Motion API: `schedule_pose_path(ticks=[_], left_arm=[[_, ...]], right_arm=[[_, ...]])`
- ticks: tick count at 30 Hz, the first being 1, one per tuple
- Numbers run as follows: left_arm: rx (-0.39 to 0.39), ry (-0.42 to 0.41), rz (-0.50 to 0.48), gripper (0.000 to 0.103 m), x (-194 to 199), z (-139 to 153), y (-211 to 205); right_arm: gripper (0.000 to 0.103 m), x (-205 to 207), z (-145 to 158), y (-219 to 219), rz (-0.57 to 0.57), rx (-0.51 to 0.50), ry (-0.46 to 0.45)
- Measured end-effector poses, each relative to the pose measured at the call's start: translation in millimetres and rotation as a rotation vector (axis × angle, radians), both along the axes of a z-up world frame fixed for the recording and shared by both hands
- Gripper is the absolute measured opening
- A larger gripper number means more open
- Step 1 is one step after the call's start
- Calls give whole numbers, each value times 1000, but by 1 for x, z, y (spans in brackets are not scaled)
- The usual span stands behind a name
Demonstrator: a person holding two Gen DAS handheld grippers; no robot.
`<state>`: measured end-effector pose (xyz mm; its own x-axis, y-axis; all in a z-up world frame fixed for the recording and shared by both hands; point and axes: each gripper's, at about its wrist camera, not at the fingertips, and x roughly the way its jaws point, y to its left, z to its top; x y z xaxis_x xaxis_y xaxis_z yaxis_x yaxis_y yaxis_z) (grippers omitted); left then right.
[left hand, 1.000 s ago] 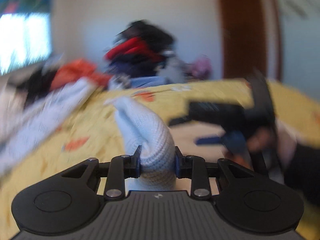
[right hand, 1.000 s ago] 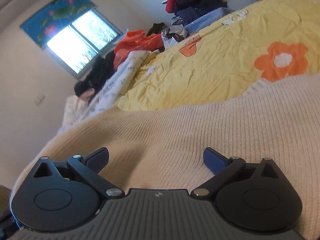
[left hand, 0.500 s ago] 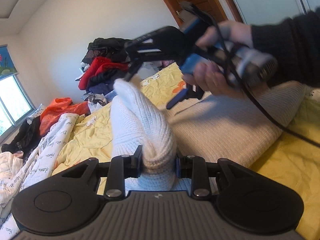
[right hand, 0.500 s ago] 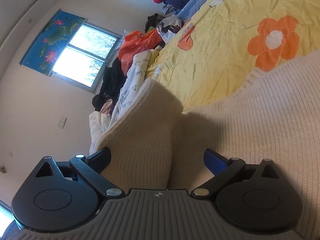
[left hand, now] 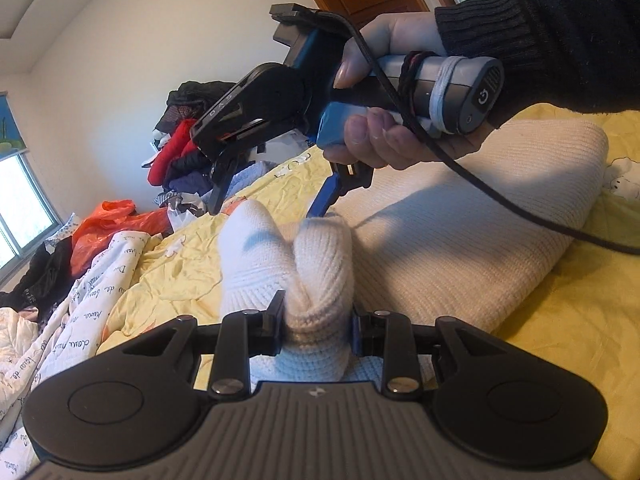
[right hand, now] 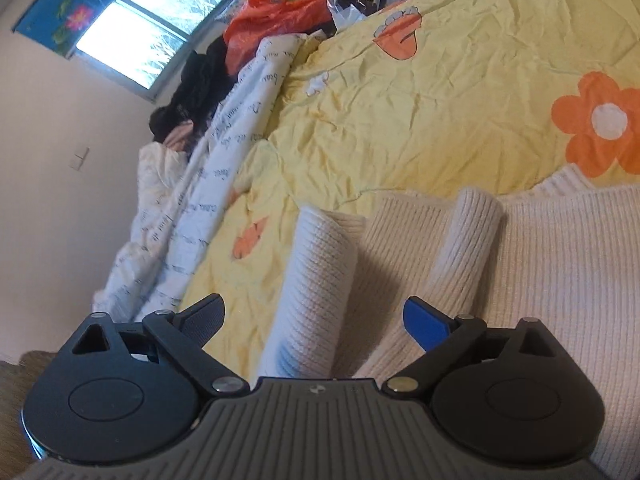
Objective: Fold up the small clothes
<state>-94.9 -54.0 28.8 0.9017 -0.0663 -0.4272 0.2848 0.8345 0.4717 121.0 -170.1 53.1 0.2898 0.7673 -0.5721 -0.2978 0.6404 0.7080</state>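
Note:
A cream knit sweater (left hand: 460,232) lies partly folded on the yellow flowered bedspread (left hand: 580,320). My left gripper (left hand: 318,322) is shut on a bunched fold of the sweater's fabric (left hand: 316,280) and holds it raised. My right gripper (left hand: 272,200), held by a hand in a black sleeve, hovers open just above and beyond that fold. In the right wrist view the right gripper (right hand: 314,318) is open over the sweater (right hand: 560,280), with a raised roll of knit (right hand: 316,292) between its fingers, not pinched.
A white printed quilt (right hand: 224,168) lies along the left side of the bed. An orange bag (right hand: 272,20) and a pile of dark and red clothes (left hand: 184,148) sit at the far end. A window (right hand: 152,36) is behind. A black cable (left hand: 520,208) trails from the right gripper.
My left gripper has kept its hold on the sweater fold. The right gripper has stayed open and dropped closer to the fold, tilting more level over the sweater.

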Motion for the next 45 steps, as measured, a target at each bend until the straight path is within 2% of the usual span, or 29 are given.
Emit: schedule_pose_path(ticks=[3,6,10,14,18,21,22,24,25,26,31,35,39,42,45], left_arm=[[-3,-1,3,29,-2,-1,0],[5,-6,-4,29,-4,-2,-3],[2,-9,-8,29,-5,-3,-1],[4,-11,-7,29,-6,-3,-2],[7,-10,-3,29,-6,-2,-3],[16,-11,-1,29,-7,-2,-4],[18,-11,0,29,-8,-2,-4],[20,-13,3,29,-8,-2,-4],[22,-14,4,29,-9,-2,-4],[25,-13,4,29,-9,-1,-5],[60,-25,-16,29,-10,5,-13],[57,-65,-103,29,-14,31,-36],[27,-97,-235,29,-15,46,-82],[26,-104,-339,29,-20,41,-124],[37,-66,-426,29,-23,22,-163]], right_arm=[[97,-6,7,3,10,-41,-37],[97,-9,16,-1,-13,-135,-87],[98,-12,18,-21,-49,-211,-119],[98,-7,-3,-30,-53,-173,-33],[97,-2,-16,-14,-16,-66,22],[96,5,-18,3,-19,-38,32],[92,6,-17,7,-19,-37,24],[76,7,-12,16,-7,-57,-5],[56,6,-10,19,3,-72,-26],[30,5,-9,22,27,-88,-52],[25,-3,0,24,81,-119,-146],[24,-2,22,-4,102,-71,-205],[24,-5,48,-61,99,-92,-267],[24,-12,56,-115,52,-126,-277],[24,-22,42,-170,-30,-133,-245]])
